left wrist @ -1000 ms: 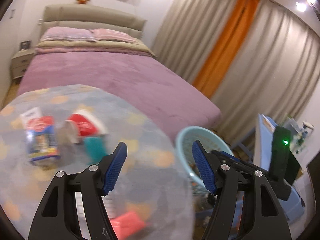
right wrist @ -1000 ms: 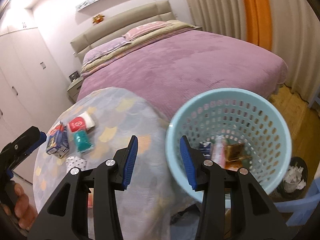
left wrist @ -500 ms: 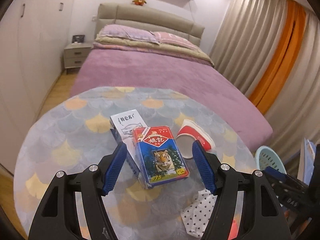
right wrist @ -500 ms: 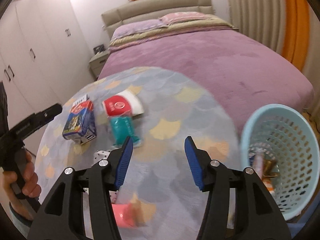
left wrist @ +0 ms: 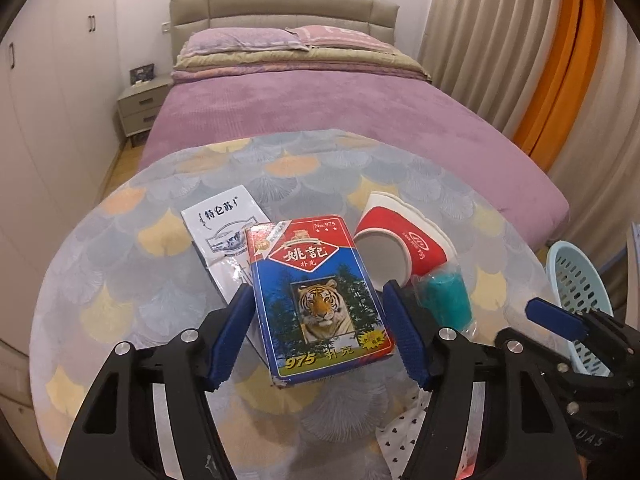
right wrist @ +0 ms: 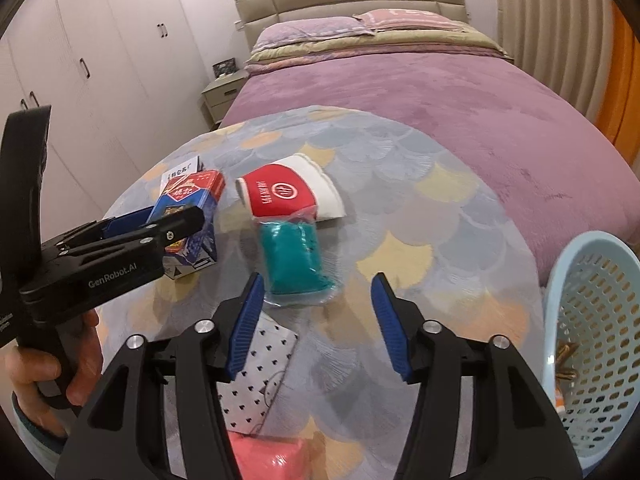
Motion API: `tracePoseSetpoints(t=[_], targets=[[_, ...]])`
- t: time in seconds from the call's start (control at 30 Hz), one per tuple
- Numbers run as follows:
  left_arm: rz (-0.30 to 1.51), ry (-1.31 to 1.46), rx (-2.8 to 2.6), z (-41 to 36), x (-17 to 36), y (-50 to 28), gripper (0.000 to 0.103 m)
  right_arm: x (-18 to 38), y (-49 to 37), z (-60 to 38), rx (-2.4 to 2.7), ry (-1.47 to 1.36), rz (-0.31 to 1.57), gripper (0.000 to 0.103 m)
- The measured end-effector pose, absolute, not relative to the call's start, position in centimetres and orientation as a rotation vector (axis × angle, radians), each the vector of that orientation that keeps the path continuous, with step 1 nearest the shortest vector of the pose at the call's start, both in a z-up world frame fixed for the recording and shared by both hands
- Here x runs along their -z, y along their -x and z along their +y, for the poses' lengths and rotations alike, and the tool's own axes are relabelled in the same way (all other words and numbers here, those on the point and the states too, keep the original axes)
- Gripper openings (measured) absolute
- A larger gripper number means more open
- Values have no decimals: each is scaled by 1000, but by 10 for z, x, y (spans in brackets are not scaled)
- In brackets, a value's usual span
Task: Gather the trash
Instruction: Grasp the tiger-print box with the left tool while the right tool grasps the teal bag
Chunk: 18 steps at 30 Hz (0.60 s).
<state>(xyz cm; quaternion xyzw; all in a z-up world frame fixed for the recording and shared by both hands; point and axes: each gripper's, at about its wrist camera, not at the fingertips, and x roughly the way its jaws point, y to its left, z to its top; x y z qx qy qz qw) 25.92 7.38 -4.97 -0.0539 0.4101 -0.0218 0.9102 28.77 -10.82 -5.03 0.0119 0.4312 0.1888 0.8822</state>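
left wrist view
- left gripper point(left wrist: 316, 336): jaws spread, nothing pinched; they have just been closing a little, card box between the pads, not touched as far as I can tell
- card box point(left wrist: 318, 300): blue/red tiger box lying flat, dead ahead of the tongs; long axis runs along the pointing line, near end between the pads
- fit: pads flank the box's long sides, so closing should bite its narrow width
- neighbours: white carton point(left wrist: 226, 240) partly under the box's left side; paper cup point(left wrist: 404, 248) on its side just right of it; teal packet point(left wrist: 444, 296) just beside the right pad
- risk: right pad may snag the packet wrap
- table point(left wrist: 120, 280): round, patterned cloth; open room left of the box, edge well clear

right wrist view
- right gripper point(right wrist: 316, 320): jaws spread, empty; they have just been opening
- teal packet point(right wrist: 294, 260): just ahead, slightly left of centre; long axis roughly along the pointing line; near end just short of the pads
- nearer hand: right for the packet, left for the box
- paper cup point(right wrist: 288, 194): touching the packet's far end
- polka-dot wrapper point(right wrist: 256, 368): under the left finger
- pink packet point(right wrist: 272, 456): at the near table edge, below the gripper
- basket point(right wrist: 560, 280): light blue, off the table's right edge, some trash inside; the way across from packet to basket looks free
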Motion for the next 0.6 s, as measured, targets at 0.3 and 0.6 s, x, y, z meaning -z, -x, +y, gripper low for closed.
tracePoseSetpoints(t=[0.3, 0.6], targets=[[777, 189, 80, 84, 38, -244, 63, 71, -312, -91, -428, -42, 958, 59], [751, 212, 99, 92, 30, -243, 63, 85, -331, -79, -423, -40, 980, 66]])
